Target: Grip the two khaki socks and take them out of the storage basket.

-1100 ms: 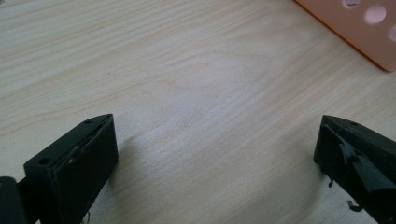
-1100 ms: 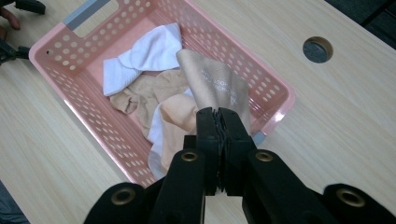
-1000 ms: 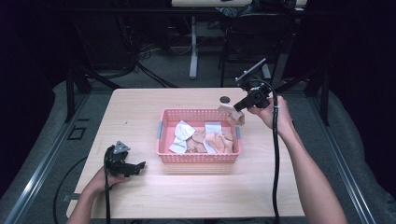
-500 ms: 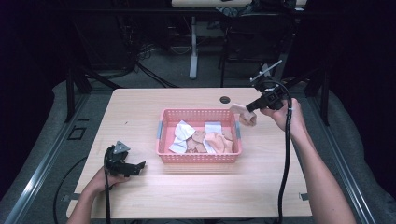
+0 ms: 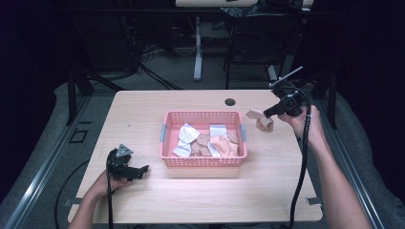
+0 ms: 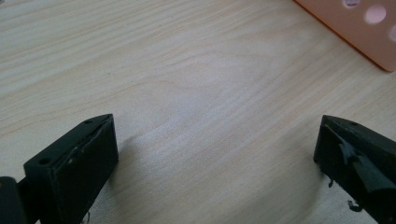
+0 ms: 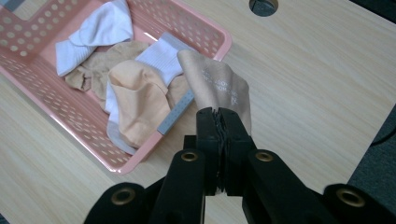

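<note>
1. Two hand-held grippers were at work over a pale wooden counter [image 5: 143,114], one at each side of a pink basket.
2. At the left, the left hand-held gripper [image 5: 138,170] sat low near the counter's front edge, held in the person's left hand [image 5: 102,183], pointing toward the basket. In the left gripper view its two black jaws stood wide apart with bare wood between them and nothing gripped; a corner of the basket [image 6: 355,32] showed at the upper right.
3. In the middle, the pink perforated basket [image 5: 203,161] rested on the counter, well apart from the left hand-held gripper. It held a loose heap of socks: a white sock [image 7: 100,28] toward the left, a peach-coloured sock [image 7: 137,105] at the right end, and tan pieces between and under them.
4. Behind the basket, a small dark round hole [image 5: 230,102] was set into the counter near its far edge.
5. At the right, the right hand-held gripper [image 5: 266,113] was raised above the counter just beyond the basket's right end, held in the person's right hand [image 5: 301,121]. Its jaws were pressed together on a tan sock [image 7: 219,88] with faint pale lettering, which hung from the jaws clear of the basket, over the counter beside the basket's right rim.
</note>
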